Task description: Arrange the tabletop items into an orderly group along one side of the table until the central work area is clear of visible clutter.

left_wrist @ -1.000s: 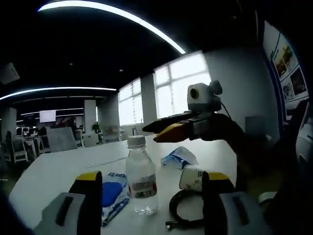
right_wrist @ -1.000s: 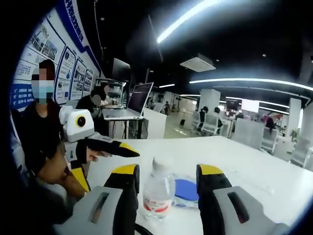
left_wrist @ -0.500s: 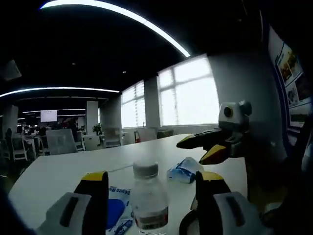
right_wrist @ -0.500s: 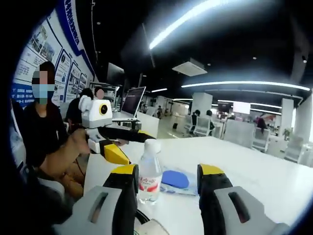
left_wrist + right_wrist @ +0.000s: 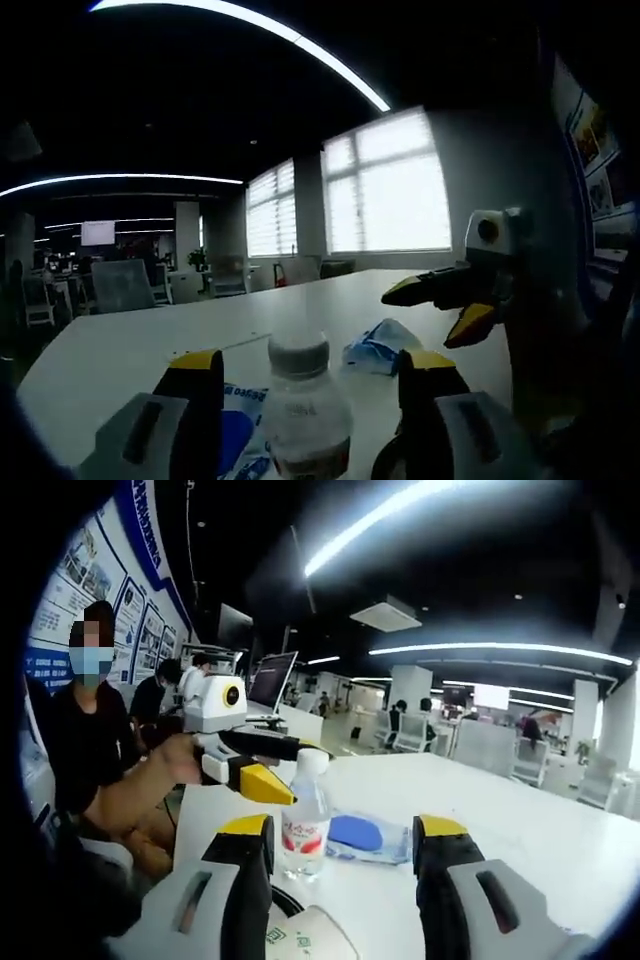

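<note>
clear plastic bottle [image 5: 303, 420] between wide-open left gripper [image 5: 305, 385], untouched

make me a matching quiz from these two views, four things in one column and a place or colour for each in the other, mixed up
Things:
1. water bottle
2. blue packet
3. paper cup
4. crumpled blue wrapper

Places or colours:
a. lies flat on the white table just beyond the bottle, in the right gripper view
b. at the bottom edge of the right gripper view, between that gripper's jaws
c. upright, clear, white cap, red-and-white label
d. on the table below the other gripper's yellow tips, in the left gripper view

Pairs: 1-c, 2-a, 3-b, 4-d
</note>
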Available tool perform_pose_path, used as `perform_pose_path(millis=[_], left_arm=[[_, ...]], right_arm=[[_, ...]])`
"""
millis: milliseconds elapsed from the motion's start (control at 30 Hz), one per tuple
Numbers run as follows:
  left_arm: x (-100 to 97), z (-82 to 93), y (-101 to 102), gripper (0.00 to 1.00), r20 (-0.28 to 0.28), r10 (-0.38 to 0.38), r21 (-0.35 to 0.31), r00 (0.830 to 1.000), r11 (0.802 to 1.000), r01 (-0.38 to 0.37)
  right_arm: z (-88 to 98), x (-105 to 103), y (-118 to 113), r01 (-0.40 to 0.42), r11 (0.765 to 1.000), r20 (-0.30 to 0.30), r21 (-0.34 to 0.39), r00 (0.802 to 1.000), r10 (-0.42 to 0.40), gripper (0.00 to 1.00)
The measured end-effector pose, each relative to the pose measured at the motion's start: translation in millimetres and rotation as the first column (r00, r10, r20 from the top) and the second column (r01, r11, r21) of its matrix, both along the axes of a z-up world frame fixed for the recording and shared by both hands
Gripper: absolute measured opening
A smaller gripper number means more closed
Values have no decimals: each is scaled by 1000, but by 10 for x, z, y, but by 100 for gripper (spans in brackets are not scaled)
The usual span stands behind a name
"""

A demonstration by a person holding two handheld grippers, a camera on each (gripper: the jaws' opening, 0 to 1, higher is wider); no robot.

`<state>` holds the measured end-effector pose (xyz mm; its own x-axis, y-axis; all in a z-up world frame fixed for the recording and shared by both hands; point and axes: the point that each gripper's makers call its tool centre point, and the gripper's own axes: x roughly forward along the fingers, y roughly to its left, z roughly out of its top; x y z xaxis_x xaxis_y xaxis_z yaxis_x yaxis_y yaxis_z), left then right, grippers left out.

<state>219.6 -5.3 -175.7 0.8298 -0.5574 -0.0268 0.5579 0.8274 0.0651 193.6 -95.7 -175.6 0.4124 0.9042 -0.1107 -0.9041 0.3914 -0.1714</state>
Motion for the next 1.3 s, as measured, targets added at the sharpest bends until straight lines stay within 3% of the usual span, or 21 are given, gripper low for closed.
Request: perform_pose_path(millis=[300,500,733,1300], left_arm=[[164,31,-2,58,11,14,-25,1000,1000,-14],[227,9,14,48,16,25,4,1000,1000,-25],[173,24,-100,25,15,-51,-53,999,997,52],[188,47,-106,23,14,-74,-73,997,995,74]], right_arm=[[-204,-63,-60,45,997,4,-63,999,-45,87],[-295,-140,-160,63,997,-10,-47,998,-64,89],[-401,-206,-273,81,996,-27,-33,996,-82,88],[-512,-233,-404,112,993,-61,-25,992,-113,86]])
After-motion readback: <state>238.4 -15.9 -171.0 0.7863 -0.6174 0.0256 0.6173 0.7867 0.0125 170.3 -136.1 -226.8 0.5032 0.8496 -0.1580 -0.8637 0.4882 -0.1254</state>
